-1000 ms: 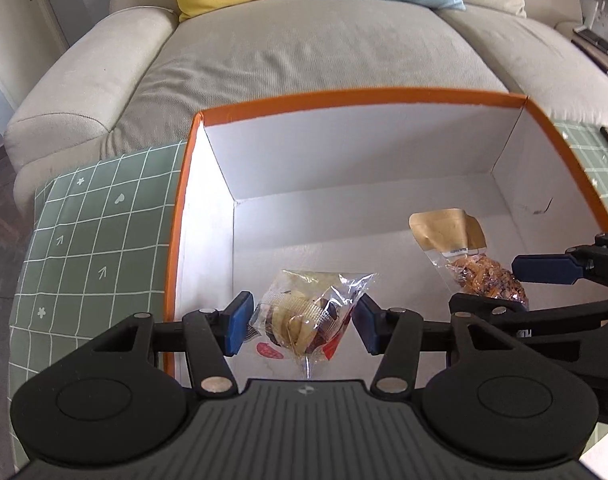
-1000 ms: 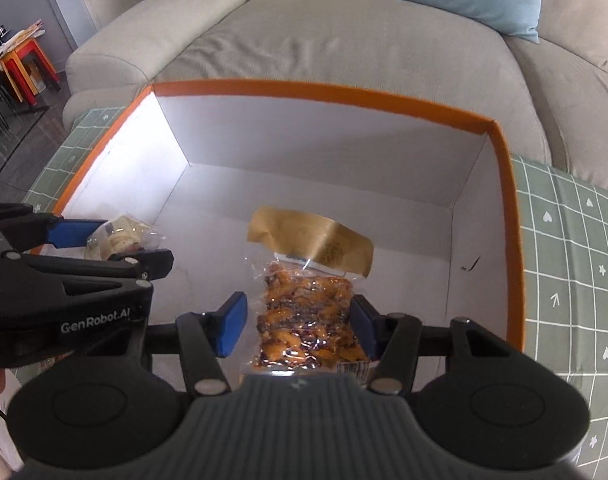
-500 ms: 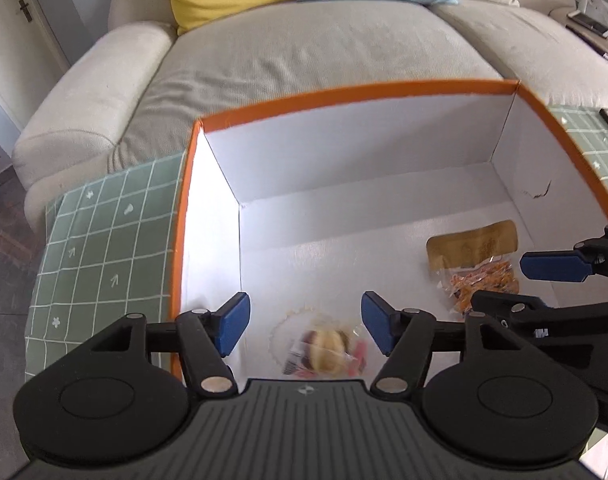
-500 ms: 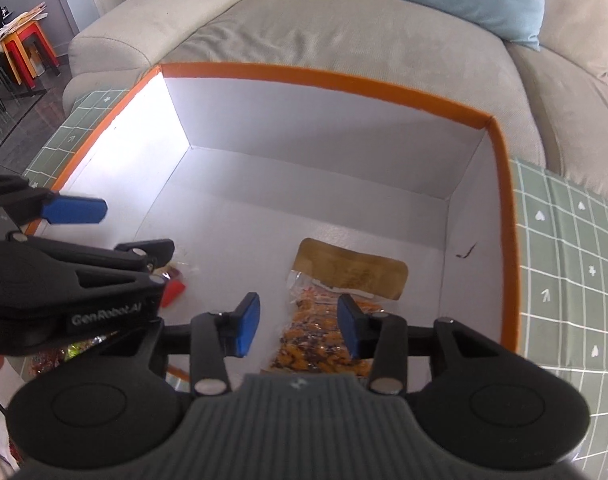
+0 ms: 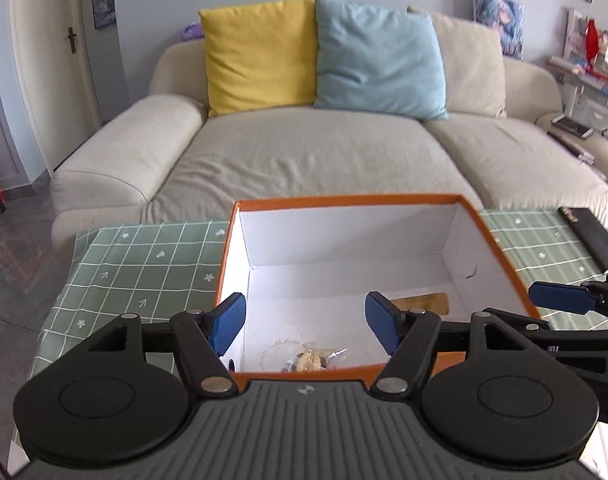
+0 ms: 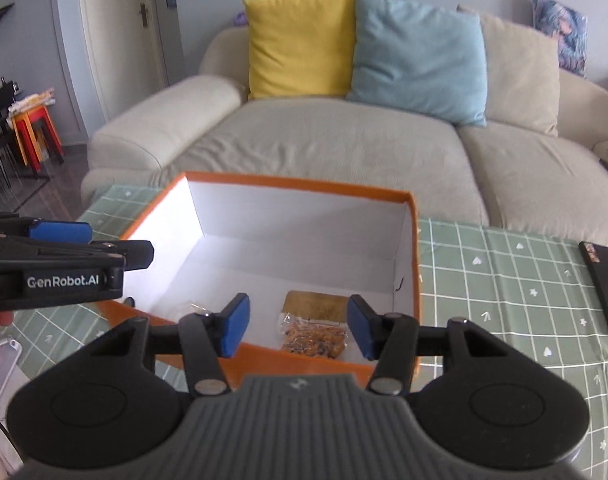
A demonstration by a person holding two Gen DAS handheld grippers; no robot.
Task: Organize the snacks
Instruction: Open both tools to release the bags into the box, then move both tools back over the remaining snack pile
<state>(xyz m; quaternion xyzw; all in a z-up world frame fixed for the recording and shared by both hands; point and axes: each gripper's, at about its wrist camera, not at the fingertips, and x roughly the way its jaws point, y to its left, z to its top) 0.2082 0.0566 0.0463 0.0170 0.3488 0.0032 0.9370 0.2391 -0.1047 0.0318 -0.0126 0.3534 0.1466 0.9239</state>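
An orange box with white inside (image 5: 384,236) (image 6: 295,216) stands on a green checked tablecloth. A clear packet of pale biscuits (image 5: 312,360) lies on its floor near the front left. A packet of orange snacks with a gold top (image 6: 314,330) lies at the front right; its gold edge shows in the left wrist view (image 5: 424,303). My left gripper (image 5: 306,328) is open and empty above the box's near wall. My right gripper (image 6: 297,330) is open and empty, raised above the near wall. Each gripper shows in the other's view (image 5: 560,300) (image 6: 59,232).
A beige sofa (image 5: 304,152) with yellow, blue and beige cushions stands behind the table. A black flat object (image 6: 602,284) lies on the cloth at the right. The tablecloth (image 5: 143,264) extends left and right of the box. Red stools (image 6: 35,132) stand far left.
Both grippers let go of their packets into the box, then pulled up and back. The packets now lie on the box floor. Both sets of jaws are wide open.
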